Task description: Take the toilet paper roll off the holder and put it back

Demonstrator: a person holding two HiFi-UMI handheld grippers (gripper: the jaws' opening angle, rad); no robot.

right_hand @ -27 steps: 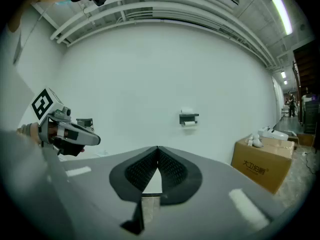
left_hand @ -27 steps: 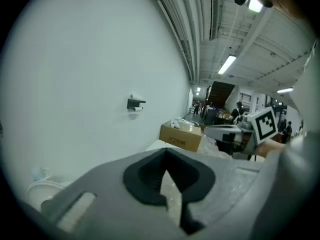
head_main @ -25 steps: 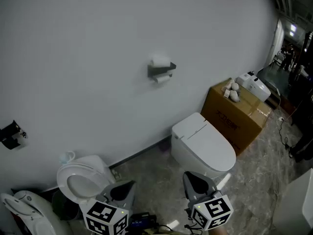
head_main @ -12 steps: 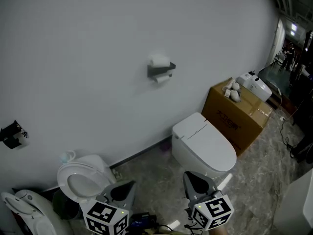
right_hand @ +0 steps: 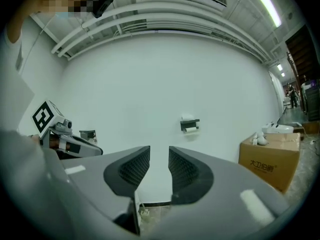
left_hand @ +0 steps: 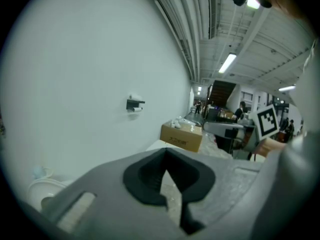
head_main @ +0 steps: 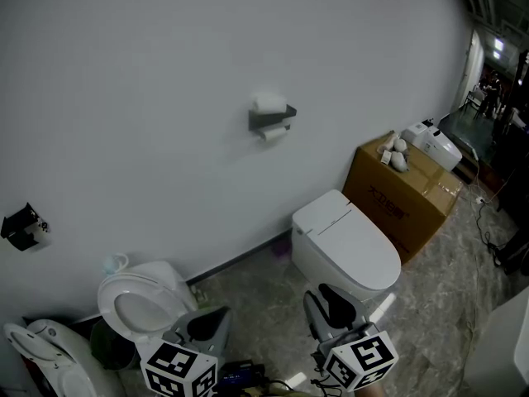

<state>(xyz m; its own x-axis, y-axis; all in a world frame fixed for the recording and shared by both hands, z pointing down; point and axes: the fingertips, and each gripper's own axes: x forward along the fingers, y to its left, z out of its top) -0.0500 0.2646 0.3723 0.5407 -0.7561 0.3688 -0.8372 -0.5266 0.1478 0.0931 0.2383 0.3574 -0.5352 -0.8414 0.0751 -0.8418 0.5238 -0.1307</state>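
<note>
A plain pale wall (head_main: pixel 165 73) fills most of the head view, meeting a grey marbled floor (head_main: pixel 264 304) along its foot. A white toilet (head_main: pixel 347 242) with its lid shut stands against that wall, a cardboard box (head_main: pixel 401 193) just beside it toward the doorway, and a second toilet (head_main: pixel 136 304) with the seat showing sits further left. High on the wall hangs the dark holder (head_main: pixel 270 118), with the toilet paper roll (head_main: pixel 273 133) on the bar under its shelf and another white roll (head_main: pixel 269 102) resting on top. Both claws are low and well apart from it. The left gripper (head_main: pixel 207 321) has its tips pressed together on nothing. The right gripper (head_main: pixel 331 300) has just been opening, with a narrow empty gap between its pads (right_hand: pixel 182 169); in its own view the roll appears up and to the right of that gap
</note>
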